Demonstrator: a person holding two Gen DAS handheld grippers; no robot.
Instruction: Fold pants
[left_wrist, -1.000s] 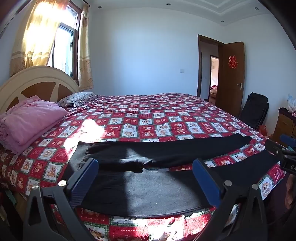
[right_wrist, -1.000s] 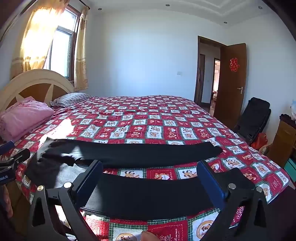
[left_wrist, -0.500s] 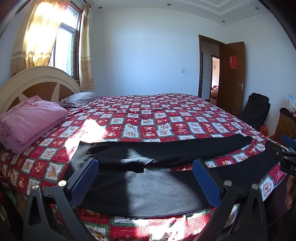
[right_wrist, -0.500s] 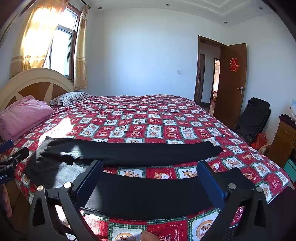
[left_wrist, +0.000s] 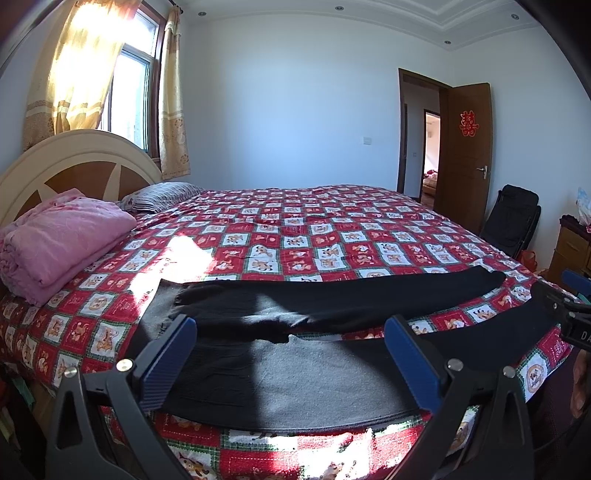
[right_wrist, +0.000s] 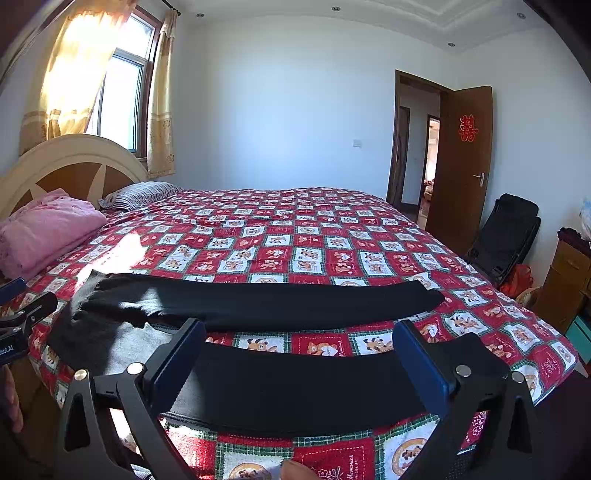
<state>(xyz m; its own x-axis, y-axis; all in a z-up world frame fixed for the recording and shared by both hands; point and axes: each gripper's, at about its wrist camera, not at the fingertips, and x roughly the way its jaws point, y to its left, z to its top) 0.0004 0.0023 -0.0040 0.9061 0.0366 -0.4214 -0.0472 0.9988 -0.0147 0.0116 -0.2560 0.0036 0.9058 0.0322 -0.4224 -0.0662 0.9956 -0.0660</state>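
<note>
Black pants (left_wrist: 332, 299) flat on checked bedspread (left_wrist: 295, 236).

L gripper (left_wrist: 291, 354) sat at lower centre of its own frame, jaws spread wide, nothing btwn blue pads (left_wrist: 170, 363). R gripper (right_wrist: 299, 356) likewise at lower centre, jaws wide apart, empty. R unit also showed at right edge of L view; L unit at left edge of R view.
</note>
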